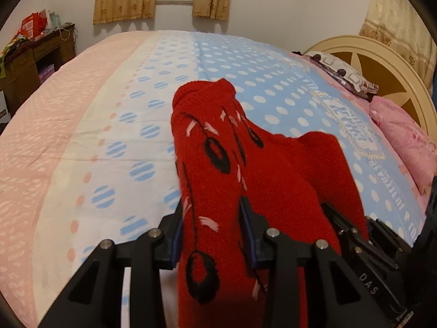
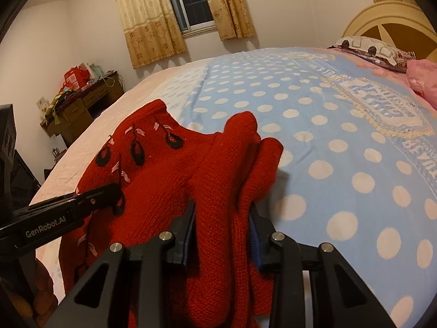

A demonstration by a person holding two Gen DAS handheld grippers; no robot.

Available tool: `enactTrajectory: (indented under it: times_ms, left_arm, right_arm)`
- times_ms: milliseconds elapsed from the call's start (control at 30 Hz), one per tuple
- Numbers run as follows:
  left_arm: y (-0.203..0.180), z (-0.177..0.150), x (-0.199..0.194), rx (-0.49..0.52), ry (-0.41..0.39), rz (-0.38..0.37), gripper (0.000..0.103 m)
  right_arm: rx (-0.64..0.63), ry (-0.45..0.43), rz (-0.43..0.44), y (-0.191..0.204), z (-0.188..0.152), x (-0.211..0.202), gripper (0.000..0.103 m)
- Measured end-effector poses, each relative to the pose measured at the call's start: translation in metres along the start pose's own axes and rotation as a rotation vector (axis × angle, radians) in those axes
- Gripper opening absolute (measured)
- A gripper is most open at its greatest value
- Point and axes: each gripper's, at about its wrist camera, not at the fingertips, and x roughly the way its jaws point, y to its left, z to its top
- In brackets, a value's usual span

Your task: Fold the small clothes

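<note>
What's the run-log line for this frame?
stage: lifting | item: red knitted sweater | left gripper: shut on sweater | right gripper: shut on sweater | surface: polka-dot bedsheet

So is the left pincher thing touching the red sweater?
Touching. The left wrist view shows the left gripper with both pads pressed into the red sweater, the knit bunched between them.

Home bedroom, bed (image 1: 82,125), curtained window (image 2: 195,5)

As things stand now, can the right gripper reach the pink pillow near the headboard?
Probably not: the right gripper is shut on the red sweater, which the left gripper also holds, and the pink pillow lies far across the bed.
</note>
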Motion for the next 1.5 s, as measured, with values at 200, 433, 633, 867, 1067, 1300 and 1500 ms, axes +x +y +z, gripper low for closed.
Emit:
enactTrajectory:
  times_ms: [200, 433, 633, 867, 1067, 1300, 1500]
  left_arm:
    - [0.019, -0.016, -0.021, -0.028, 0.010, 0.015, 0.037]
    - [0.050, -0.040, -0.047, -0.030, 0.021, 0.085, 0.037]
    - [0.085, -0.056, -0.068, -0.069, 0.028, 0.128, 0.037]
    - [0.124, -0.066, -0.088, -0.123, 0.006, 0.141, 0.036]
    - [0.158, -0.072, -0.102, -0.167, -0.015, 0.170, 0.036]
    - [0.209, -0.070, -0.115, -0.245, -0.047, 0.238, 0.035]
    - [0.243, -0.064, -0.117, -0.277, -0.085, 0.331, 0.020]
  right_arm:
    - [-0.003, -0.013, 0.051, 0.030, -0.009, -0.025, 0.034]
    - [-0.018, 0.018, 0.124, 0.075, -0.030, -0.040, 0.034]
    - [-0.064, 0.017, 0.175, 0.120, -0.040, -0.048, 0.034]
    - [-0.092, 0.042, 0.227, 0.165, -0.047, -0.047, 0.034]
    - [-0.127, 0.049, 0.300, 0.199, -0.049, -0.042, 0.034]
    - [-0.185, 0.066, 0.386, 0.254, -0.046, -0.023, 0.034]
    - [-0.217, 0.043, 0.460, 0.292, -0.045, -0.002, 0.034]
